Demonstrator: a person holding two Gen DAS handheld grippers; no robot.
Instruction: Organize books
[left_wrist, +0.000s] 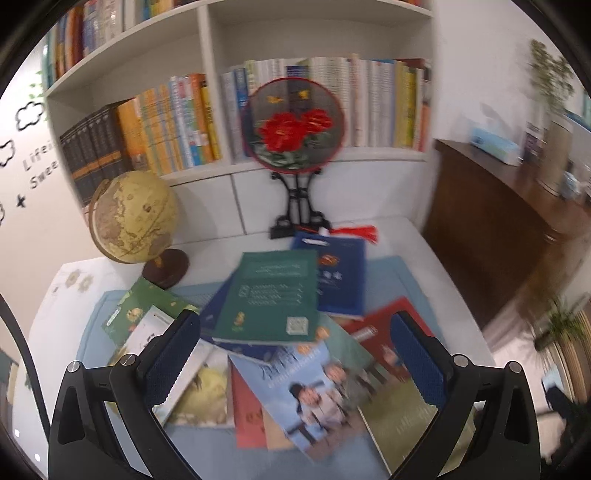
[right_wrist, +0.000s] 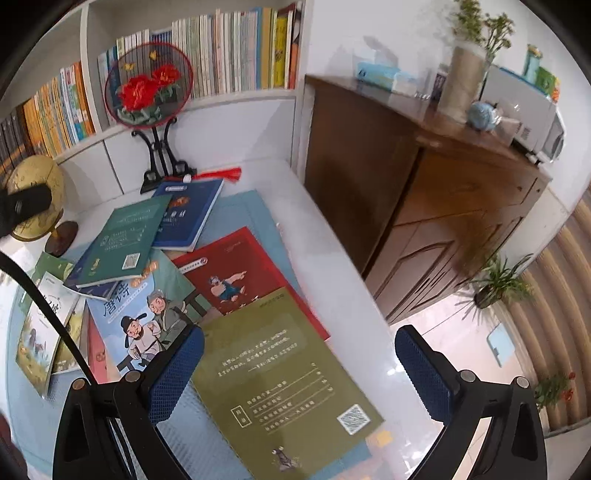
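– Since the books lie fanned over the blue mat (right_wrist: 258, 206) on the table (right_wrist: 332, 295), how would the olive book (right_wrist: 280, 380) handle?

– Thin, light, floppy, probably; best pinched at its near-right edge. Its long axis runs near-right to far-left. Left tongs (left_wrist: 295, 354) and right tongs (right_wrist: 299, 373) both gape empty.

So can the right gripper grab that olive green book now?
Probably yes. The right gripper is open right above the olive green book, which lies on top of the pile with nothing covering it.
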